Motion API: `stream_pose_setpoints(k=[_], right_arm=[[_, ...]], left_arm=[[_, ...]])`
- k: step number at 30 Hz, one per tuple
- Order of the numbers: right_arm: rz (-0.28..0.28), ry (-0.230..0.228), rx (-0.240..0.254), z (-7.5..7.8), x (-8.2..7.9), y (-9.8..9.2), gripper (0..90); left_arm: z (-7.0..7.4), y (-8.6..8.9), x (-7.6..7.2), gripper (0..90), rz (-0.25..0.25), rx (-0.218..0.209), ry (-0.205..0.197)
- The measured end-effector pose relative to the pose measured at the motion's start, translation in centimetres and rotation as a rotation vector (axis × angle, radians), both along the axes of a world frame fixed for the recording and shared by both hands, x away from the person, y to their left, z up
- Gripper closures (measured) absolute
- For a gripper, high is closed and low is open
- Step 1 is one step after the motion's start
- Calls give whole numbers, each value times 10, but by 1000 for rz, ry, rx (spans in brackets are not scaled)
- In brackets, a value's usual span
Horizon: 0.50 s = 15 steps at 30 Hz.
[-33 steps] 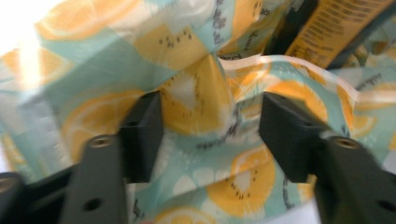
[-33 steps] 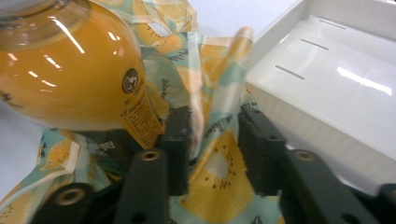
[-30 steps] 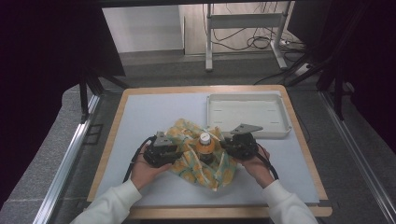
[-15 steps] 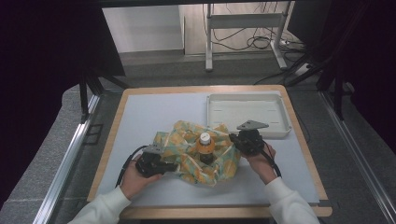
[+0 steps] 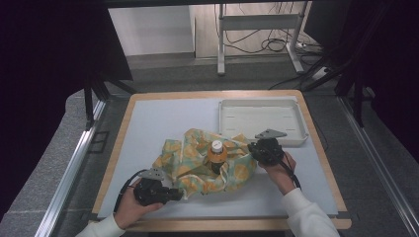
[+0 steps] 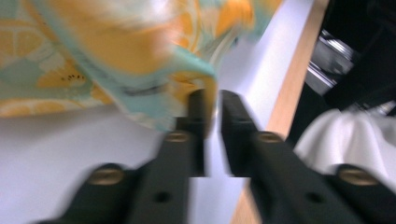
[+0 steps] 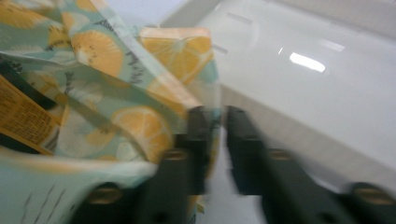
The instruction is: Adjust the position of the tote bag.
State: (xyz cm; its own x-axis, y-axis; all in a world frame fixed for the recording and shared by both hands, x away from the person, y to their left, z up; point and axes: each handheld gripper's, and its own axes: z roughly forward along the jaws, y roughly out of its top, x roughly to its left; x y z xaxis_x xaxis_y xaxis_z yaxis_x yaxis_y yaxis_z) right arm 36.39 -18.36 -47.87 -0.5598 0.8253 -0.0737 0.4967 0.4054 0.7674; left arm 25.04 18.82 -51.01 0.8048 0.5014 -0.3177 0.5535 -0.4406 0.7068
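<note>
A cloth (image 5: 190, 165) printed with orange slices lies bunched around an upright bottle (image 5: 217, 152) with an orange label and a white cap. My left gripper (image 5: 177, 194) lies at the cloth's near left corner. Its jaws have just been opening; in the left gripper view (image 6: 212, 100) a narrow gap shows between them, with the cloth's edge (image 6: 154, 93) at their tips. My right gripper (image 5: 251, 148) is at the cloth's right edge. Its jaws (image 7: 215, 114) have also just been opening, and the cloth's hem (image 7: 140, 79) lies against the left one.
A white tray (image 5: 262, 106) stands at the back right, just beyond my right gripper, and its wall (image 7: 303, 121) is close in the right gripper view. A pale mat (image 5: 158, 123) covers the table inside its wooden rim (image 5: 111, 168).
My left gripper has moved toward the near left edge of the table, drawing the cloth's corner out with it. The right gripper has barely moved. Both pairs of jaws now show a gap.
</note>
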Motion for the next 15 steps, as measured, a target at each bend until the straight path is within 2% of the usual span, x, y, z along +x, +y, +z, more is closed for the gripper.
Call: stream_pose_setpoints(k=[1,2,4,6,10,11,13,15], right_arm=[[3,-18,2,3,-2,0,689],[12,-39,25,10,-6,1,669],[37,-72,57,23,-13,1,615],[64,-95,96,35,-21,2,607],[150,-96,164,52,-36,12,638],[166,-94,165,53,-39,15,654],[206,-72,166,54,-45,23,710],[230,-26,174,51,-47,29,776]], left_arm=[[8,1,-2,716,1,-28,-23],[15,2,-4,707,5,-48,-40],[26,4,-6,698,12,-78,-75],[40,4,-7,697,12,-105,-108],[62,3,-7,714,5,-182,-132],[70,1,-10,713,-1,-181,-158],[76,-2,-10,735,1,-170,-176],[75,-6,-3,763,16,-118,-177]])
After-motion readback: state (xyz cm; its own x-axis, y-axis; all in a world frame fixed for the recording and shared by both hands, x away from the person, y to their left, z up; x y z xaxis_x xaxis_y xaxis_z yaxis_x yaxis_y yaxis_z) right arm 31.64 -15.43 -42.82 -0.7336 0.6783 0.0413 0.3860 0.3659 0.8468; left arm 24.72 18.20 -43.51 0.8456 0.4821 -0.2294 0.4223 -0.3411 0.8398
